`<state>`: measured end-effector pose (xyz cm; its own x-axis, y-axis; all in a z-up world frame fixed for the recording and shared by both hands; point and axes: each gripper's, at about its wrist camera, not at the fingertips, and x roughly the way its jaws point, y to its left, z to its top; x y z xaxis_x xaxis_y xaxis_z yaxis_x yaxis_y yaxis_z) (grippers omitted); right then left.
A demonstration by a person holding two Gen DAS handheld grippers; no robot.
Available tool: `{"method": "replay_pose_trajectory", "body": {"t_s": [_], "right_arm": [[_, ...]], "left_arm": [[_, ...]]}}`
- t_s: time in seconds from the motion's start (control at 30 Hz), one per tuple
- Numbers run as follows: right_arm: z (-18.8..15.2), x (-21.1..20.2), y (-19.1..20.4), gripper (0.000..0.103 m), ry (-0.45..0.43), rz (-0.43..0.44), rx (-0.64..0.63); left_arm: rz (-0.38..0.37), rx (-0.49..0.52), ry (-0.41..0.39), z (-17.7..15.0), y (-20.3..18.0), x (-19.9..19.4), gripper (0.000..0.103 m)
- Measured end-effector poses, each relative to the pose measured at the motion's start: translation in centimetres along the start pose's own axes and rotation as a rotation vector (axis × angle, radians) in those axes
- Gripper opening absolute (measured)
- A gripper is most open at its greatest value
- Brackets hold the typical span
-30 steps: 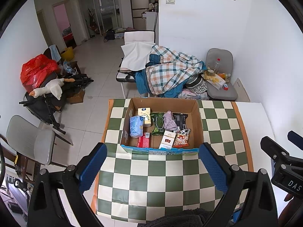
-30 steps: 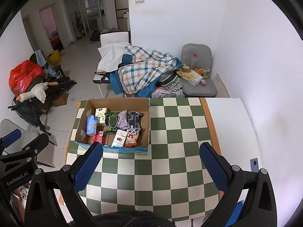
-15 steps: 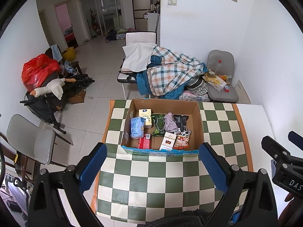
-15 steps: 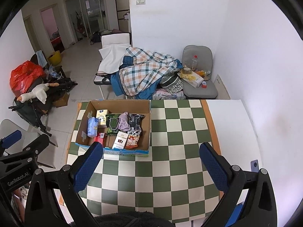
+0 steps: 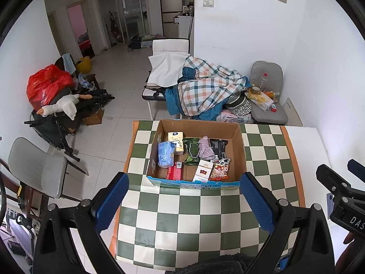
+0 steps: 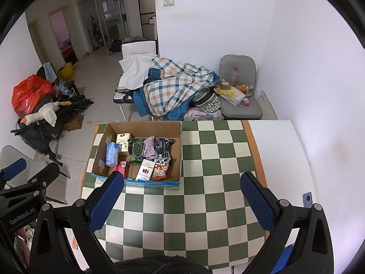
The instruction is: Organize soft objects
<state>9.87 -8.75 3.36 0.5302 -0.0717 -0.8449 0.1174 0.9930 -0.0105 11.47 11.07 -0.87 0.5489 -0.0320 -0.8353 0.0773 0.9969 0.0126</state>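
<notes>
Both fisheye views are being lit evenly by soft daylight; the white plaster wall is being slightly overexposed. Only faint shadows are being cast on the green-and-cream checkered tablecloth. Straight lines are being bent toward the edges, and corners are being vignetted black. Focus is being held sharp throughout.

My right gripper spread wide above the checkered table, cardboard box of packets at its far left corner, my left gripper beside it.

Both cameras look down from high above the table; each sees the same box, far off.
</notes>
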Motion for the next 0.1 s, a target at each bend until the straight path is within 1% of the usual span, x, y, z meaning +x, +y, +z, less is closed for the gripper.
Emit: {"method": "replay_pose_trajectory", "body": {"t_s": [0.1], "right_arm": [[0.12,0.02,0.01,0.103,0.000,-0.002,0.000]], "left_arm": [[0.001,-0.001,-0.001,0.14,0.05,-0.07,0.100]]}}
